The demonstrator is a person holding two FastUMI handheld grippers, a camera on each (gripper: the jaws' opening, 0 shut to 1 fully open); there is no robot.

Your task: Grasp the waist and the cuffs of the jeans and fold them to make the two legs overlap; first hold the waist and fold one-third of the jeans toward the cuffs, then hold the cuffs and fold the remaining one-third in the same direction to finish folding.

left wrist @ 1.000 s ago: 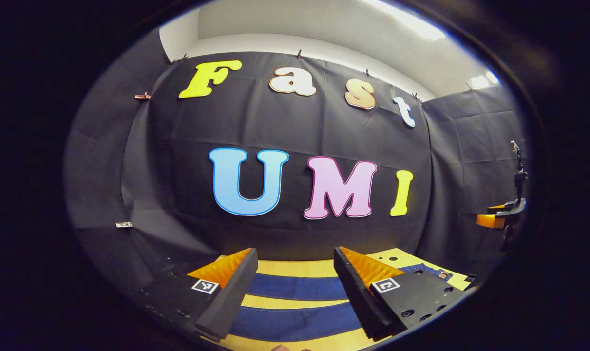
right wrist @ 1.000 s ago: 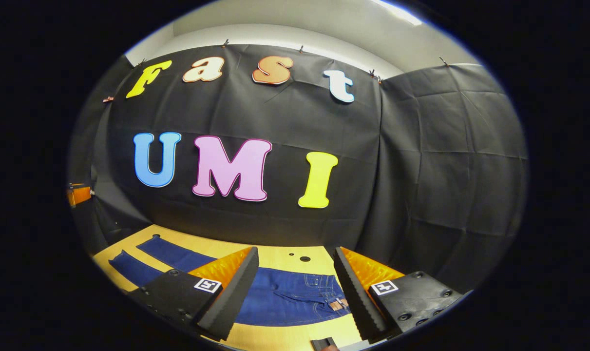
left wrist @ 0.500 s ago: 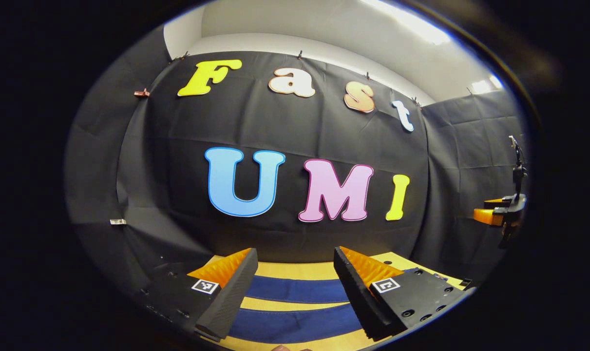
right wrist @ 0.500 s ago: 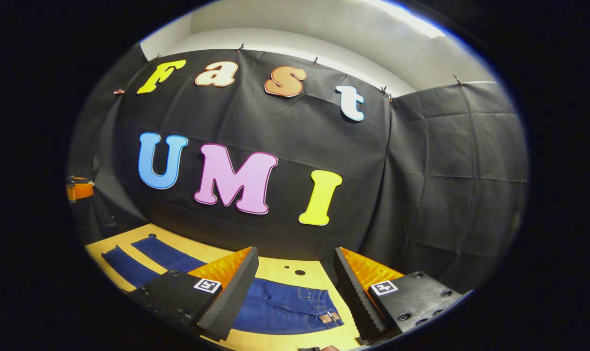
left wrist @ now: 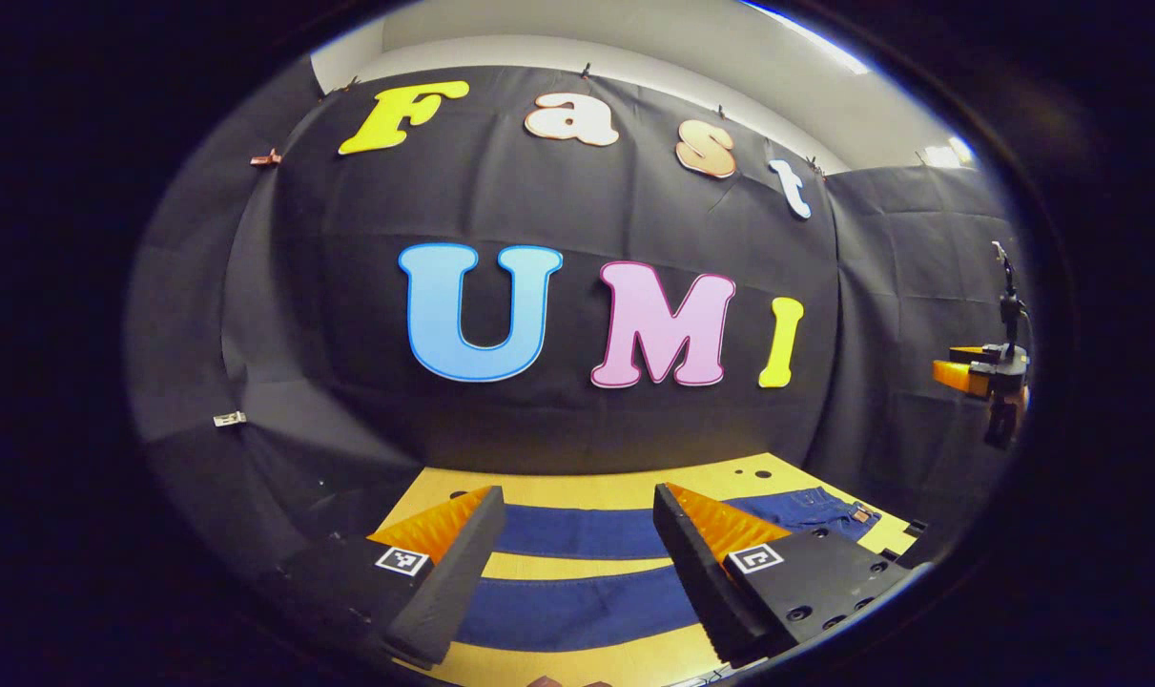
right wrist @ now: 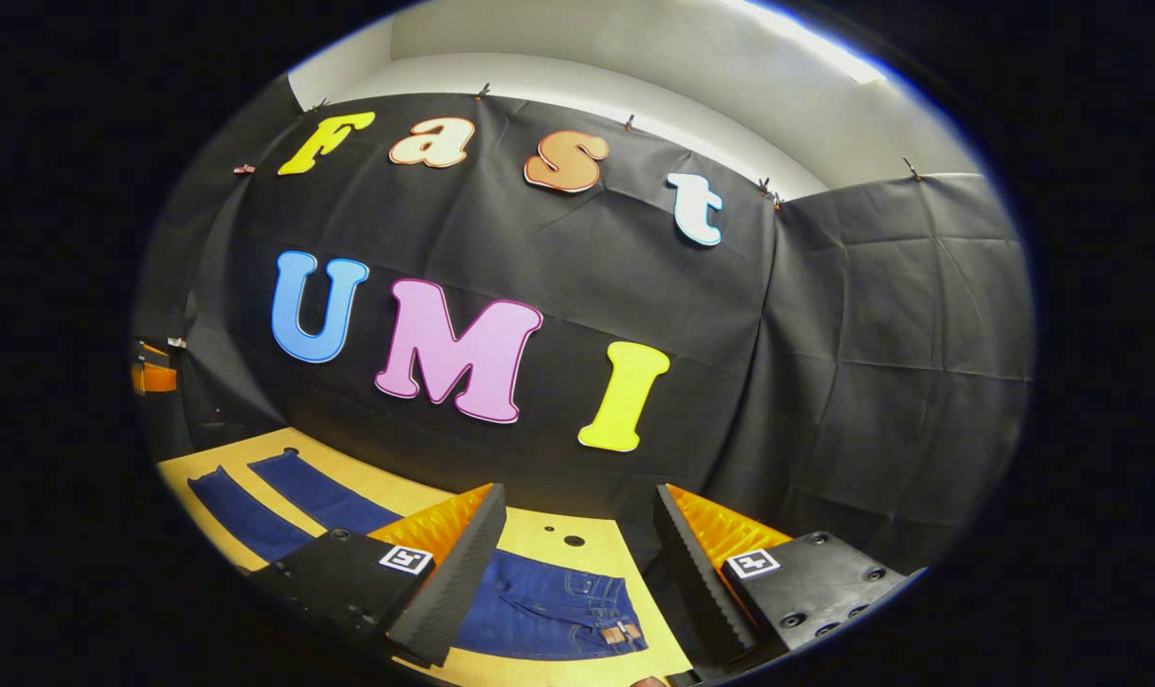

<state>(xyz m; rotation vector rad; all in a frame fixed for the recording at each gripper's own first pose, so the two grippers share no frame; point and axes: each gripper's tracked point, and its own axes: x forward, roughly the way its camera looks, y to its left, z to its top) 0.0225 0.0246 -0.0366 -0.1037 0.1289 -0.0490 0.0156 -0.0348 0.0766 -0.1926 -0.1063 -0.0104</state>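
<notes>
Dark blue jeans (right wrist: 529, 611) lie flat on the yellow wooden table (left wrist: 577, 489), legs spread apart with bare tabletop between them. In the left gripper view the left gripper (left wrist: 577, 572) hangs above the two legs — its jaws stand wide apart, holding nothing. In the right gripper view the right gripper (right wrist: 577, 572) hovers over the waist (right wrist: 615, 625) end, near the table's right edge — jaws likewise parted and empty. Small round holes (right wrist: 573, 541) mark the tabletop behind the waist.
</notes>
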